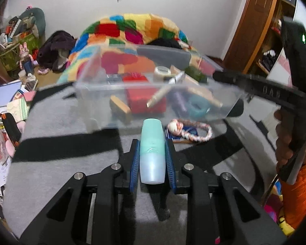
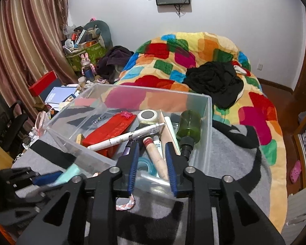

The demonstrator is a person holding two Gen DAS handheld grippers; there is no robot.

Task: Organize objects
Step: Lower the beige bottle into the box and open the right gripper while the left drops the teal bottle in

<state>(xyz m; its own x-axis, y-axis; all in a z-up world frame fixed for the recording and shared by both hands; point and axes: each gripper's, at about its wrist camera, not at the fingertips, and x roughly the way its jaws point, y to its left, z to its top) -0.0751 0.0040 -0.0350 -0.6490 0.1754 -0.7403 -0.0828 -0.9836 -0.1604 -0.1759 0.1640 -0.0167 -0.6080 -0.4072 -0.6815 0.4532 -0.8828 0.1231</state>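
left wrist view has the left claw clenched on a mint tube, its blue pads pressed to both sides, the tube pointing at the clear bin just ahead on the grey blanket. a pink braided rope lies on the blanket between the tube and the bin's near wall.

inside the bin, seen better from the right wrist: a red pouch, a white pen lying across it, a roll of tape, a green bottle with a black cap against the right wall, a wooden stick with a red end, a teal ring near the front, and a wooden block at the left.

the right claw straddles the bin's near rim, its fingers apart with the wall blurred between them; i can't tell whether it grips the rim. the bin looks tilted. a patchwork quilt is heaped on the bed behind.
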